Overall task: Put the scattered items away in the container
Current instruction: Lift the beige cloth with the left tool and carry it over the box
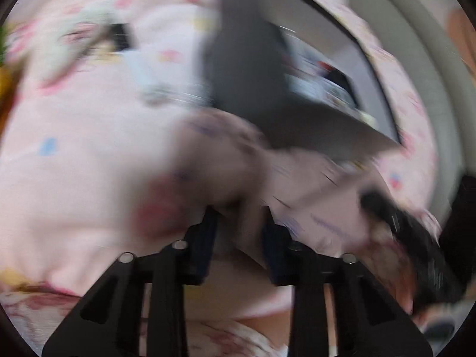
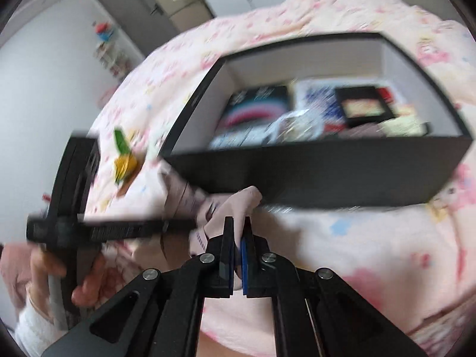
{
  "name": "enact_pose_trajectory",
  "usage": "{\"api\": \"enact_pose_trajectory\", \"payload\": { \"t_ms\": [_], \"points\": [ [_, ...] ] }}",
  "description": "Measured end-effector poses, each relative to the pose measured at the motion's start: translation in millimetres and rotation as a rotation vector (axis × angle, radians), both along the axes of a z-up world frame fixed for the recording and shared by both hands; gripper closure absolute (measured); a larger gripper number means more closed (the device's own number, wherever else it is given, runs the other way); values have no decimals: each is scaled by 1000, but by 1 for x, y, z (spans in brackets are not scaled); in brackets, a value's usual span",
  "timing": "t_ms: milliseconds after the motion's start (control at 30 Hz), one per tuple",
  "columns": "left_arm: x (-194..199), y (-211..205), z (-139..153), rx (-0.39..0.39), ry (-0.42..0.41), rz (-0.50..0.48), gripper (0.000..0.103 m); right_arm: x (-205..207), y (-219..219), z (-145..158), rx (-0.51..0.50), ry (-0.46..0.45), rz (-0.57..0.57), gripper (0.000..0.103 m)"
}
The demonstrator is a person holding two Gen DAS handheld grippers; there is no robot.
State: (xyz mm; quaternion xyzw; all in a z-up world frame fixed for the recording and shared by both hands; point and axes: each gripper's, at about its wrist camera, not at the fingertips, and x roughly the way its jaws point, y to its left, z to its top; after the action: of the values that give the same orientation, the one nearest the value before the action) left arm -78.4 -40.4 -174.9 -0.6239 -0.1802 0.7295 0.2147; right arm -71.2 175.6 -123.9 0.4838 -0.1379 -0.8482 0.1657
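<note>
A pale pink cloth (image 2: pixel 248 197) with dark print lies crumpled against the front wall of the black box (image 2: pixel 312 175) on the pink patterned bedsheet. My right gripper (image 2: pixel 238 220) is shut on a fold of this cloth, its blue pads nearly together. My left gripper (image 1: pixel 239 211) holds the same cloth (image 1: pixel 312 184) between its fingers, to the left of the right one. In the right wrist view the left gripper (image 2: pixel 190 224) reaches in from the left. The box (image 1: pixel 253 74) is open-topped and holds several flat packets and cards. Both views are blurred.
A green and yellow item (image 2: pixel 123 154) lies on the sheet left of the box. Further small items (image 1: pixel 98 41) lie scattered at the far left of the left wrist view. A person's hand (image 2: pixel 86 282) grips the left tool. White walls and a grey door stand behind the bed.
</note>
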Motion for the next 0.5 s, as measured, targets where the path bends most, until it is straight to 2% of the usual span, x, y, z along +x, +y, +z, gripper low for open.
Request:
{"api": "enact_pose_trajectory", "payload": {
  "t_ms": [67,100,133,200,267,300,400,467,500],
  "points": [
    [7,13,7,57,21,-88,74,-2,8,6,-9,6,-22,100],
    [9,15,10,53,35,-90,65,-4,13,9,-11,4,-24,100],
    [10,14,12,37,46,-79,53,-6,17,10,-1,-2,-22,100],
    [10,6,12,51,44,-34,42,-4,27,9,25,-10,-34,99],
    [13,-3,12,79,47,35,36,-5,33,-1,-5,-49,-50,97],
    [14,-10,13,60,58,83,33,-6,35,-6,-28,-74,-47,96],
    [8,-29,12,1,72,201,33,-8,33,-13,-32,-95,-33,76],
    [6,-35,9,-30,67,246,33,-10,29,-16,-17,-98,-30,51],
    [3,-35,4,-58,54,255,30,-12,26,-19,-17,-110,-24,49]
  ]
}}
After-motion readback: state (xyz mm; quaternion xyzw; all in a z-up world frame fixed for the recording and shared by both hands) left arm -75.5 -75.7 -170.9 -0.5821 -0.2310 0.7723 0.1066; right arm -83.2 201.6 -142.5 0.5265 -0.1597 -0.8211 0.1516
